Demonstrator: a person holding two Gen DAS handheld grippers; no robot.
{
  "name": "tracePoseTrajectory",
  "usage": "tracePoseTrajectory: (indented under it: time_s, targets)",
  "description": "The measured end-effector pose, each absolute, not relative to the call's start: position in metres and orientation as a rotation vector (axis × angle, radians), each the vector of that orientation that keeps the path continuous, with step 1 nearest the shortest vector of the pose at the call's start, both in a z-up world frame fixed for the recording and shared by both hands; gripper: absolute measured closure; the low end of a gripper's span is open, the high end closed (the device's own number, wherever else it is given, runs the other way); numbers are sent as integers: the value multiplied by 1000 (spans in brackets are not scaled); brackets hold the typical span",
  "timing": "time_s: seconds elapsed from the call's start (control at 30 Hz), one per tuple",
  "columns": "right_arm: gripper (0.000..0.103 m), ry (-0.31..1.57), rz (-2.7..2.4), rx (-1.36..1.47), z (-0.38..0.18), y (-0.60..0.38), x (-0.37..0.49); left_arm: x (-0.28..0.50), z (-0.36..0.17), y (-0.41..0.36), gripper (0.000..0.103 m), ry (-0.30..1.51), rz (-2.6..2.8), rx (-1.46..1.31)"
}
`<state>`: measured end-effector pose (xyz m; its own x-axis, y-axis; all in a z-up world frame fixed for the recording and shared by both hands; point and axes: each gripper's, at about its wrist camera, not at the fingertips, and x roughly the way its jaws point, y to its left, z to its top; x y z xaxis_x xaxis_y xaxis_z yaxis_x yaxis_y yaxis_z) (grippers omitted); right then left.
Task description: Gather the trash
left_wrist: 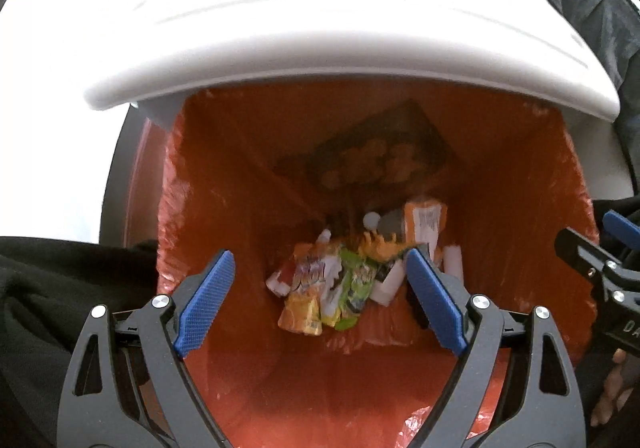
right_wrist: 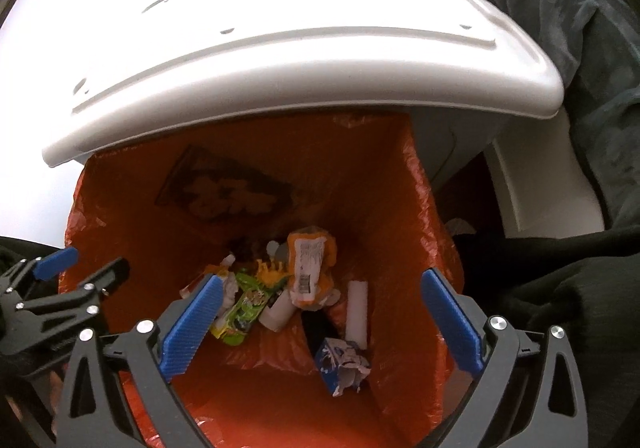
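Trash is sitting at the bottom of the bin liner, that orange bag inside the bin, and both my grippers hang above the liner's mouth with nothing in them. Left gripper has its blue pads spread wide apart, right gripper same deal, jaws wide and empty. From the left wrist cam I get the snack wrappers clearly: a yellow-orange one next to a green one, with an orange packet further back in the liner. The right wrist cam shows something the left doesn't: a crumpled blue and white carton lying nearer my side of the liner, plus a white stick-shaped piece just behind it. The white lid is tipped up over the far edge of the liner in both views and blocks whatever's behind it. There's a dark print on the liner's back wall, too blurry for me to read. Each cam only catches a corner of the other gripper at the frame edge.
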<state>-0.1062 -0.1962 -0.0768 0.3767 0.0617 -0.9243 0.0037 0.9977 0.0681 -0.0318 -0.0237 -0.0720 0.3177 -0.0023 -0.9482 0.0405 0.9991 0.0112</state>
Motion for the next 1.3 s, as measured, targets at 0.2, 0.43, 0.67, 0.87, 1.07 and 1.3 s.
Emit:
tracePoseTrajectory:
  time_s: [0.2, 0.43, 0.67, 0.87, 1.07, 1.3]
  targets:
    - [6, 1176, 20, 61, -75, -198, -106, -31, -71, -26, 18, 1241, -31, 42]
    - [5, 1177, 20, 62, -75, -198, -106, -31, -70, -26, 18, 1237, -33, 37]
    - [6, 1177, 19, 62, -75, -198, -107, -31, -70, -25, 18, 1238, -35, 37]
    - [6, 1177, 19, 62, -75, -197, -107, -29, -71, -25, 18, 1239, -34, 36]
    - [6, 1177, 18, 62, -75, -197, -107, -30, -72, -24, 18, 1246, -39, 26]
    - [6, 1178, 18, 62, -75, -196, -107, -32, -72, -21, 11, 1229, -5, 23]
